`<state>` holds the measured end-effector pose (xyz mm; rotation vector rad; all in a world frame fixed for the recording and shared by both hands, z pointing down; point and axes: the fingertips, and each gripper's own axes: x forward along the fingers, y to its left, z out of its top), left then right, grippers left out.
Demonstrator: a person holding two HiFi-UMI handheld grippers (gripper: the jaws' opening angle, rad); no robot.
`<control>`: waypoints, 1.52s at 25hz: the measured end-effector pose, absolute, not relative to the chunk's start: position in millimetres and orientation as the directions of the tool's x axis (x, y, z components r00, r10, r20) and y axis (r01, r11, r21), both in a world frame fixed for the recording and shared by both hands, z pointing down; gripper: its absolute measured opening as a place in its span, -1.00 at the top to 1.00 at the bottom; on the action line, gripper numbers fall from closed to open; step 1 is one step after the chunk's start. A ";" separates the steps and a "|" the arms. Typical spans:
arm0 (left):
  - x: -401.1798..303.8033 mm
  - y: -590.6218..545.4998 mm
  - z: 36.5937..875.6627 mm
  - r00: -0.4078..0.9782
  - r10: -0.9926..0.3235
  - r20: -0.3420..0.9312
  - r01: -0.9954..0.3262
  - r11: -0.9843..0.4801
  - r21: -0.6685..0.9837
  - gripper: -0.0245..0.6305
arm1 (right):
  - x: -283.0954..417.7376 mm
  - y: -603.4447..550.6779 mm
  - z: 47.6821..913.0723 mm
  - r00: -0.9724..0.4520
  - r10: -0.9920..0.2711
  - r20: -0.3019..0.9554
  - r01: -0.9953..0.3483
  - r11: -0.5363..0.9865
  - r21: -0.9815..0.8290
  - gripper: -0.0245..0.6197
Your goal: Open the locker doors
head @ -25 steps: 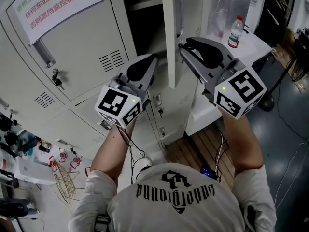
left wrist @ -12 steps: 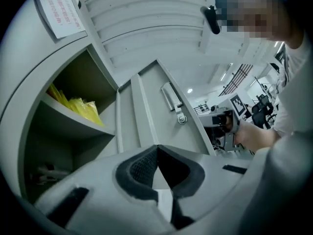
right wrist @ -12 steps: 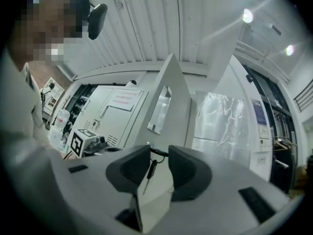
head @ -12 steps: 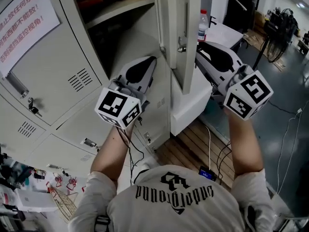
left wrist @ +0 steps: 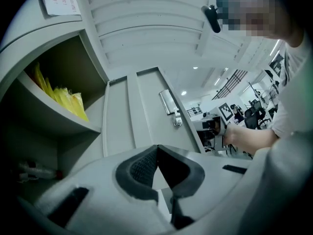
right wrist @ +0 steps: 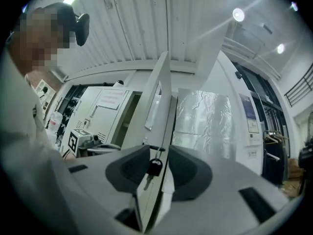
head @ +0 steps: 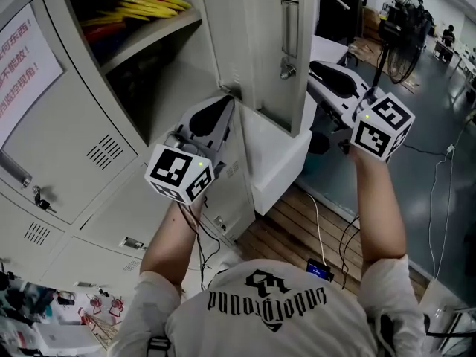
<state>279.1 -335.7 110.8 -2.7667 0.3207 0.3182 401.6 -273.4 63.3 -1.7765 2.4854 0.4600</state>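
Locker door [head: 264, 43] stands wide; right gripper [right wrist: 159, 163] looks to be letting go of its edge.
Door is edge-on at top centre of the head view, and the compartment behind it shows yellow packets [head: 152, 2] on a shelf. Right gripper straddles the door's free edge at the lock, with the key [right wrist: 154, 167] dangling between; jaws spread, have just been opening, pads look clear of the metal. Left gripper [head: 219, 114] is at frame centre by the door's lower corner, jaws pressed together, empty. Judgement: this door is done. Next move: draw the right gripper back off the edge, then reach for the closed door [head: 74, 125] at left, taking its handle [head: 15, 168] squarely in the jaws.
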 end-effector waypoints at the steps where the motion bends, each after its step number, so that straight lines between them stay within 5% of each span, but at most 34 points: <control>1: 280.4 -335.6 110.5 0.951 -0.178 -0.255 -0.254 -0.918 -0.305 0.90 | 406.5 -273.5 63.2 -0.333 -0.919 -0.212 -0.933 0.290 0.212 0.53; 25: 295.0 -343.3 122.3 0.958 -0.186 -0.217 -0.250 -0.914 -0.320 0.90 | 485.5 -278.9 83.1 -0.171 -0.966 -0.195 -0.973 0.135 0.185 0.64; 38: 257.3 -351.7 197.3 0.936 -0.308 -0.169 -0.342 -0.908 -0.241 0.90 | 401.5 -243.7 143.2 -0.240 -0.953 -0.187 -0.939 0.178 0.296 0.69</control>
